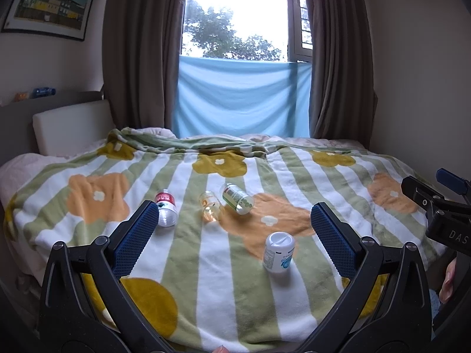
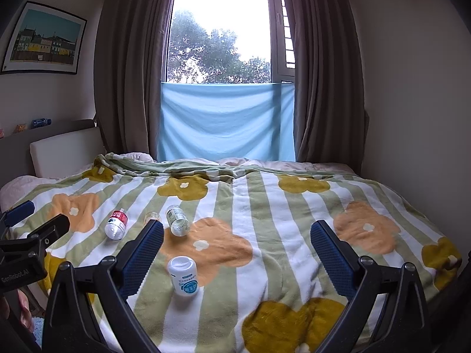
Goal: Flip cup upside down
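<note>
Currently both grippers are held level above the near edge of the bed, jaws spread wide and empty.

Left gripper [image 1: 232, 235] and right gripper [image 2: 237, 248] point forward across the blanket [image 1: 206, 279]; neither touches any item, and the right gripper's body shows at the right edge of the left wrist view. Nearest is a white cup [image 1: 279, 251], already mouth-down, base up, standing on the blanket between the left jaws. Farther on lie three containers on their sides, near each other: a red-labelled bottle [image 1: 166, 207], a small clear yellow-tinted cup [image 1: 209, 206], and a green-labelled clear cup [image 1: 238, 199]. The blanket is striped green and white with orange and mustard flowers. Beyond it are a white headboard [image 1: 70, 126], brown curtains [image 1: 141, 53], a blue cloth [image 1: 241, 100] across the window's lower part, and a framed picture [image 1: 50, 3] on the left wall.
</note>
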`<state>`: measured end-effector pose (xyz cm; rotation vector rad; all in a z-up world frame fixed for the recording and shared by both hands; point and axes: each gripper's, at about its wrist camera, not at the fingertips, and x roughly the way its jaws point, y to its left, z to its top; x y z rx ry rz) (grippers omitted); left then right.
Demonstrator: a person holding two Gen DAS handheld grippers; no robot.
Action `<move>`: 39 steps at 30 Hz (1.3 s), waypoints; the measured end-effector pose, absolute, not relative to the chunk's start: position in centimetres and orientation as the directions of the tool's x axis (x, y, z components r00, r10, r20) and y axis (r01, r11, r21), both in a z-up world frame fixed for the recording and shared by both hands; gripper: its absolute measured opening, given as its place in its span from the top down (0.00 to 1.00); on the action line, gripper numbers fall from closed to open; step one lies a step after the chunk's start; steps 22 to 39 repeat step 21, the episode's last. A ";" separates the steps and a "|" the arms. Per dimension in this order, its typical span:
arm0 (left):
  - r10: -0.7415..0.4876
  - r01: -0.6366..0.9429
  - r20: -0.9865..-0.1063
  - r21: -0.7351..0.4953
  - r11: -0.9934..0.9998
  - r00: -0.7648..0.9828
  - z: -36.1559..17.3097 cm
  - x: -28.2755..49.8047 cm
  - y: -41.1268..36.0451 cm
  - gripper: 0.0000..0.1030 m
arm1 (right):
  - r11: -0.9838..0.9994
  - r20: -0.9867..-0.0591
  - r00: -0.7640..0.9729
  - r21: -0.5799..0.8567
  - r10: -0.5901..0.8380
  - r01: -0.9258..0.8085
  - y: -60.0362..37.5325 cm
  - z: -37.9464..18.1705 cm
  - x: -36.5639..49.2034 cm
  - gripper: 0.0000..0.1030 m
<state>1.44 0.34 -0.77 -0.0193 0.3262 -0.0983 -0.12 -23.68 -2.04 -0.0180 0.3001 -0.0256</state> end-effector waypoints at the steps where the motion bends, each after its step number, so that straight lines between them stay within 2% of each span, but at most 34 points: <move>1: -0.099 0.093 -0.319 -0.034 0.995 0.942 -0.8 1.4 0.3 0.00 | 1.000 -0.296 0.955 -0.021 -0.027 0.022 -23.7 -2.0 -0.1 0.03; 11: -0.079 0.077 -0.292 -0.020 0.997 0.953 -0.2 1.2 0.3 0.00 | 0.999 -0.290 0.956 -0.019 -0.036 0.032 -24.0 -1.7 -0.2 0.03; 18: -0.022 0.028 -0.218 0.028 0.999 0.976 0.2 0.5 0.2 0.00 | 0.999 -0.295 0.955 -0.017 -0.036 0.032 -24.1 -1.8 -0.1 0.03; 39: -0.031 0.035 -0.222 0.011 0.999 0.975 0.2 0.5 0.5 0.00 | 0.999 -0.295 0.955 -0.019 -0.036 0.031 -24.2 -1.8 -0.1 0.03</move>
